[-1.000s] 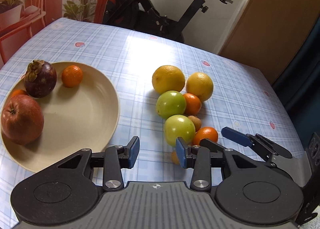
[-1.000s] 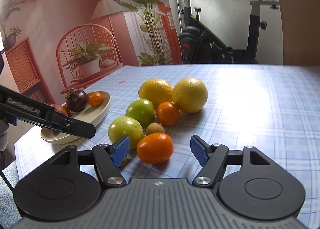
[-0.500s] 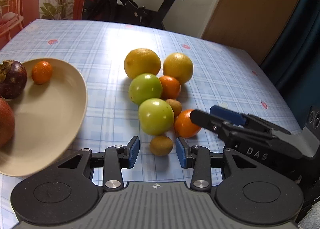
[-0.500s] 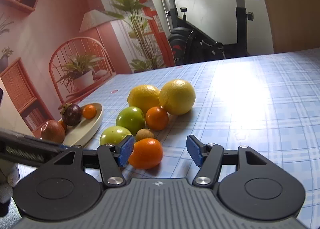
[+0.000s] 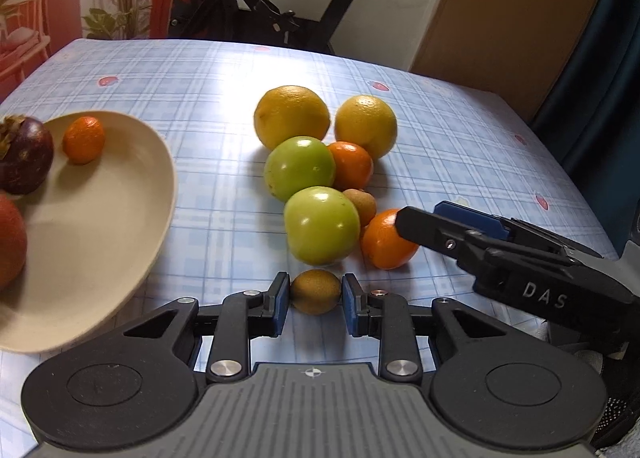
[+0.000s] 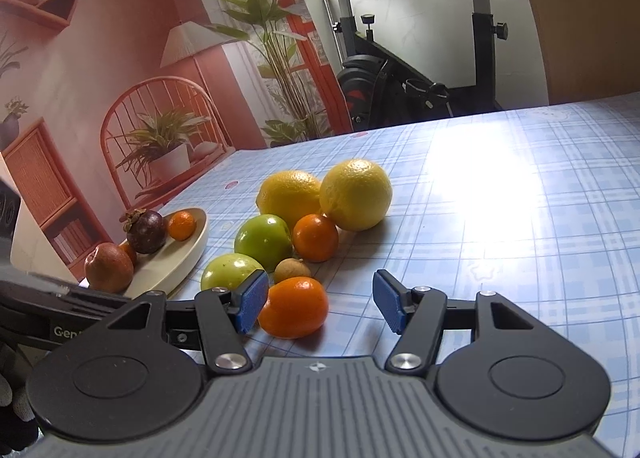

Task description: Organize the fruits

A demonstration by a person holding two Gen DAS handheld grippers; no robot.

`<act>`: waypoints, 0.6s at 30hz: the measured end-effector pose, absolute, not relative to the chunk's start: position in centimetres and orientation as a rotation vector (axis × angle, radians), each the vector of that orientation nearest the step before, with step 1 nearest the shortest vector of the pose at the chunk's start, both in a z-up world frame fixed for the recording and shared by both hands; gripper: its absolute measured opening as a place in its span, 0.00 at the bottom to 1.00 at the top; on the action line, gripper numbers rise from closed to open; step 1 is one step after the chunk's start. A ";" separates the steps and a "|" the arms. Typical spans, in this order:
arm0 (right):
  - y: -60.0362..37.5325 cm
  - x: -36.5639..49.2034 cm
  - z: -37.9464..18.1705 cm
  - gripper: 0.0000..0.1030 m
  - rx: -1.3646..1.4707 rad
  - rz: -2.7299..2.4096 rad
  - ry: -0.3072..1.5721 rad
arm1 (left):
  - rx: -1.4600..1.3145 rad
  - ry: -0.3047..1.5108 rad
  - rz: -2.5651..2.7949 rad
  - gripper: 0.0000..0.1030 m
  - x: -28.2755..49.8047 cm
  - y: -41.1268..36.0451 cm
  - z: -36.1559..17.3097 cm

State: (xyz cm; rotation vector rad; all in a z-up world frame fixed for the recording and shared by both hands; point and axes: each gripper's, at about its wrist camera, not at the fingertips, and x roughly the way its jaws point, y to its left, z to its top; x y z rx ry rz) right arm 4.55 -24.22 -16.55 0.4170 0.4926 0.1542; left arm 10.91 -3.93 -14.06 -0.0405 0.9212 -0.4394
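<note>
On the near edge of the fruit pile, our left gripper (image 5: 316, 300) is closing round a small brown kiwi (image 5: 315, 291). Our right gripper (image 6: 320, 303) stands half open, an orange mandarin (image 6: 294, 307) against its left pad, loose.

Two yellow citrus fruits (image 5: 292, 116) (image 5: 366, 125) are counted at the far end of the cluster, with two green apples (image 5: 299, 167) (image 5: 321, 230) nearer. Two oranges (image 5: 352, 165) (image 5: 387, 240) and two small brown fruits (image 5: 362, 205) (image 5: 316, 291) are counted on the table. On the one plate (image 5: 100, 218), left, one mangosteen (image 5: 24, 156), one small orange (image 5: 84, 139) and one red apple (image 6: 109, 267) are counted.
</note>
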 end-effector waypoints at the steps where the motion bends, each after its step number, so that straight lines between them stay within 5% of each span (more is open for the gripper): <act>1: -24.3 4.5 -16.6 0.60 0.420 0.153 0.493 | -0.049 0.919 -0.433 0.29 10.8 -3.6 -14.1; 18: -24.2 5.6 -15.5 0.52 0.403 0.115 0.544 | -0.076 0.793 -0.387 0.29 10.1 -1.3 -12.2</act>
